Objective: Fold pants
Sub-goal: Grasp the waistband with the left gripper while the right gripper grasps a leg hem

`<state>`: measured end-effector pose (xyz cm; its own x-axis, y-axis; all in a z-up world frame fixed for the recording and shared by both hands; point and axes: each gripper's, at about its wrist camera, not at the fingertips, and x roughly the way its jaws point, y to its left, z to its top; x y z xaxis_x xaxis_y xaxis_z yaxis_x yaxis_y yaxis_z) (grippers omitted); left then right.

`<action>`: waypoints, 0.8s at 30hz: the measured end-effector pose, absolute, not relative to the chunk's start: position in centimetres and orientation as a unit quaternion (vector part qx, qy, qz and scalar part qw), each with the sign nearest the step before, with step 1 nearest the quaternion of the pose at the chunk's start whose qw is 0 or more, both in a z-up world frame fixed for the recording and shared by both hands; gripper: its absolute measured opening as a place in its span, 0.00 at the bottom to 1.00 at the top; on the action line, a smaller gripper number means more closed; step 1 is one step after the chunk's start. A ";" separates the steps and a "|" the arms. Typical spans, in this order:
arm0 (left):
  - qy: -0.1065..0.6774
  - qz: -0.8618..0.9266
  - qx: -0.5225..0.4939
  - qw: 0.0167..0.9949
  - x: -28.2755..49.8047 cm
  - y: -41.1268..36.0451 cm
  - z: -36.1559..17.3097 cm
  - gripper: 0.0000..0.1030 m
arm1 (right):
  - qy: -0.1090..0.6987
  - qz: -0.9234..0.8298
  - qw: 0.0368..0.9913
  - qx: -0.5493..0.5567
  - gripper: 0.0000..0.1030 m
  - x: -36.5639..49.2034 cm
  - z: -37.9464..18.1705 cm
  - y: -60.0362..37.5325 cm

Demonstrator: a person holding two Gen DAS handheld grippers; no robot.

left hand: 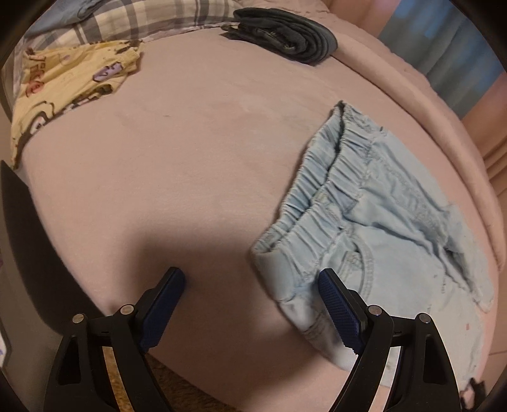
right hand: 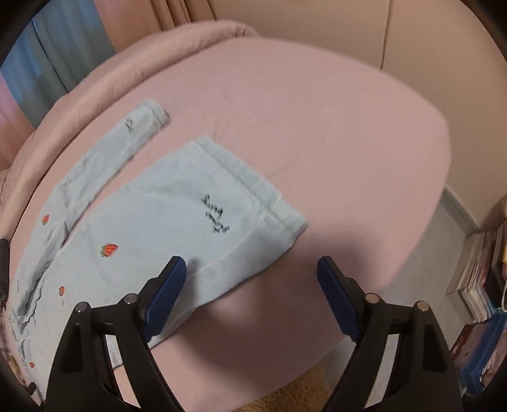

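Observation:
Light blue pants lie flat on a pink bed. The left wrist view shows their elastic waistband (left hand: 336,190) at right. The right wrist view shows the two legs spread apart, the near leg (right hand: 177,228) with black lettering and strawberry prints, the far leg (right hand: 104,158) thinner. My left gripper (left hand: 252,279) is open, hovering just left of the waistband's near corner, its right finger over the fabric. My right gripper (right hand: 252,269) is open above the near leg's hem corner, holding nothing.
A yellow printed garment (left hand: 66,88), a plaid cloth (left hand: 133,19) and a folded dark garment (left hand: 285,31) lie at the bed's far side. The pink bed (right hand: 317,126) ends near a beige wall. Books (right hand: 481,269) stand on the floor at right.

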<state>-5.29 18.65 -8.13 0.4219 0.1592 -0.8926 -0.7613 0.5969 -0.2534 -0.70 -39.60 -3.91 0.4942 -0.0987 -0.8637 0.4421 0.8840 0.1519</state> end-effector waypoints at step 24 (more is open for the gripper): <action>0.346 0.235 -0.450 0.789 -5.6 20.5 -3.2 0.12 | 0.383 -0.121 0.901 0.165 0.08 0.3 2.1 -38.8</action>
